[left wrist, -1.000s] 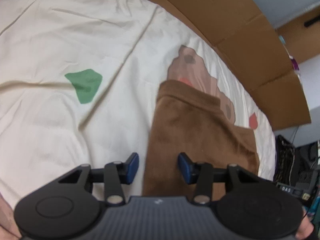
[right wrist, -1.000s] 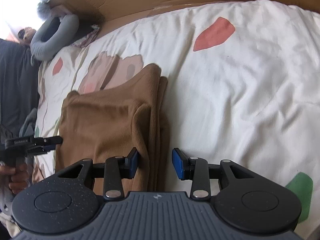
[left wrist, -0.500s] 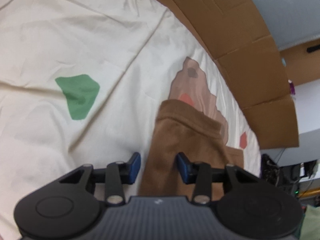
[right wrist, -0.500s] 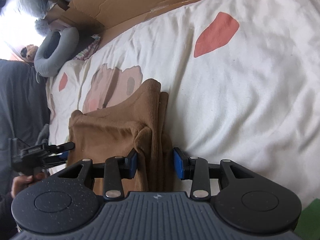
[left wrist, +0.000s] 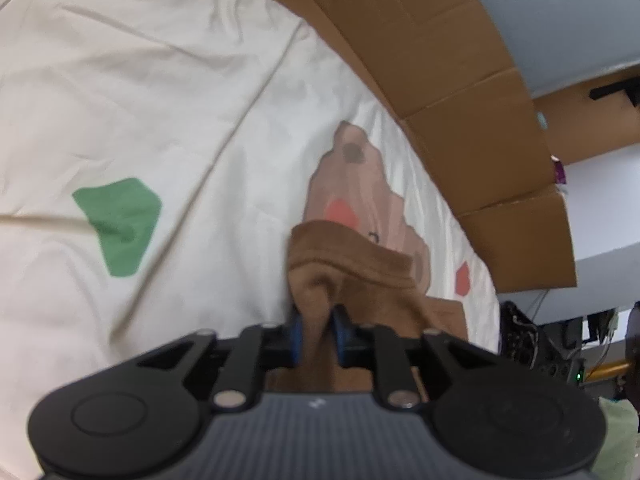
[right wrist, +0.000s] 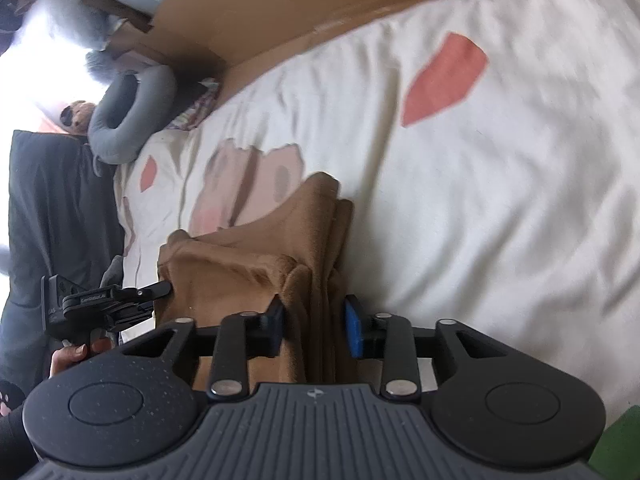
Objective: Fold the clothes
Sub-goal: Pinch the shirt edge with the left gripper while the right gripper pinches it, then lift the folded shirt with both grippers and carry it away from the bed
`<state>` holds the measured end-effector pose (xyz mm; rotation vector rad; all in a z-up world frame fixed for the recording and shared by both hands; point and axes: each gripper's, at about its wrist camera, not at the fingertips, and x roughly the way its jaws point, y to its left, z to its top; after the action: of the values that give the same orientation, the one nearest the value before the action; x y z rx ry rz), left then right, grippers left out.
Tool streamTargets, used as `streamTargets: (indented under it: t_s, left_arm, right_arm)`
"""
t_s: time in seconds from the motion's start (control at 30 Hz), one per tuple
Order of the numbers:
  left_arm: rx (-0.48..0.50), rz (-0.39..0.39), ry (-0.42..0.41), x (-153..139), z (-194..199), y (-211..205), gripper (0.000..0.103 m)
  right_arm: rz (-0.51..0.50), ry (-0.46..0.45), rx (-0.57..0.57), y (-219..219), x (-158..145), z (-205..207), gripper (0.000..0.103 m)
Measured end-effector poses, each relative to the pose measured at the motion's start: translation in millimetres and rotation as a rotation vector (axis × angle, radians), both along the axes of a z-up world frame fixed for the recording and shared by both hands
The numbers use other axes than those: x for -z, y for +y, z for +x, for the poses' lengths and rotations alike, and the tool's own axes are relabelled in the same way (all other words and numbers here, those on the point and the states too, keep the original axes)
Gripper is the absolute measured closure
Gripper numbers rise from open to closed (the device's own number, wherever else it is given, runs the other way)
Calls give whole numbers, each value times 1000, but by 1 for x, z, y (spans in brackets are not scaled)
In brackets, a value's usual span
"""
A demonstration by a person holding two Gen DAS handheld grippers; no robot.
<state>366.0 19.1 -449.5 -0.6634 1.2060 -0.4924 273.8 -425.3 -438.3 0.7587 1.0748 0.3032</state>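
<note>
A folded brown garment (left wrist: 384,292) lies on a cream bed sheet (left wrist: 140,80) printed with coloured shapes. My left gripper (left wrist: 318,336) is shut on the garment's near edge, and the cloth bunches up between the blue pads. In the right wrist view the garment (right wrist: 240,280) lies low in the middle, and its thick folded right edge sits between the fingers of my right gripper (right wrist: 315,330). Those jaws stand a little apart around the stack and are open. The left gripper (right wrist: 160,290) also shows there, pinching the garment's left corner.
Flattened cardboard (left wrist: 460,92) lines the far side of the bed. A grey neck pillow (right wrist: 128,116) and dark bedding (right wrist: 60,216) lie past the garment's left end. A hand (right wrist: 76,354) holds the left gripper's handle. Cables and equipment (left wrist: 540,340) stand beyond the bed.
My left gripper has shut on the garment's edge, pulling the cloth into a ridge. The right gripper's fingers have narrowed slightly around the folded edge and moved closer.
</note>
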Motion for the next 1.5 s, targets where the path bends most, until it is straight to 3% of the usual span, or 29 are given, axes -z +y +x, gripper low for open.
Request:
streamTargets:
  t_s: [0.13,0.53,0.6,0.67,0.7,0.77,1.1,1.33,1.5]
  left_arm:
    - [0,-8,13,6,-1,4,69]
    - [63,-109,25,25,13,-9,70]
    - [83,-87,3,22,14,-13,84]
    - [103,-66,-18,19,14,-17,95]
    - [105,-58,-24,17,13,-18,97]
    - [110,-41,-35,12,12,-21,98]
    - [124,144,-84,-46,-4,-41,99]
    - [139,262,-148,-107,-29,-58,99]
    - [130,289,-208,-160,-49,-65,99]
  right_arm:
    - [10,16,-2,-2,6,0,59]
    - [76,10,6,9,19,10,56]
    - [66,0,-15,16,20,13,59]
    - [45,-9,-28,21,19,17,68]
    - [27,-9,-34,22,18,18,78]
    - [-16,-13,-51,26,14,21,79]
    - [-216,-24,-101,51,-25,20,86]
    - [-292,-80,-109,65,-76,0,87]
    - [-308,-133,-105,68,-119,-21,88]
